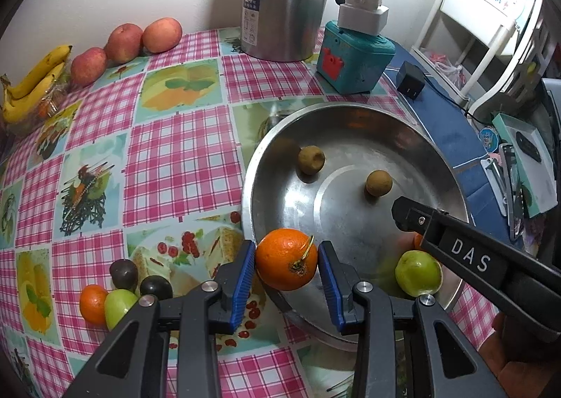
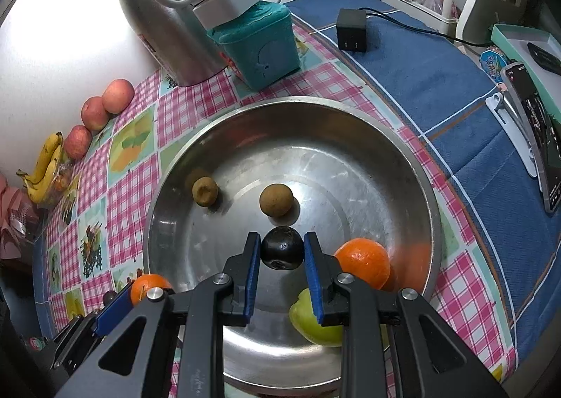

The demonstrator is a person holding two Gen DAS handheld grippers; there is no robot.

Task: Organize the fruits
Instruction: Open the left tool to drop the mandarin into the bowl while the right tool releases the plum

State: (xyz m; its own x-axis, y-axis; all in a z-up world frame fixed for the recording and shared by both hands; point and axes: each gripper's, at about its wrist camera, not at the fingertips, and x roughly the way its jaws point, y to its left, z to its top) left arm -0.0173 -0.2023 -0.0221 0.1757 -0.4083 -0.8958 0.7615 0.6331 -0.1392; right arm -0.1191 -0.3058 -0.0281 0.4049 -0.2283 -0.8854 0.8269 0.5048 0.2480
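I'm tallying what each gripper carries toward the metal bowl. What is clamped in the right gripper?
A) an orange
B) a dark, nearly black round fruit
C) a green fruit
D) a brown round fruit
B: in the right wrist view the right gripper has its blue pads pressed on both sides of the dark round fruit above the metal bowl.

Wrist views angled down, sharing bowl (image 1: 350,124)

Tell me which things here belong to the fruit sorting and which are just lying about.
Job:
- bowl
- orange in left tongs
- dark fruit in right tongs
- loose fruit
- apples
- bananas

Lying about:
- flask
- teal box
- charger
- phone
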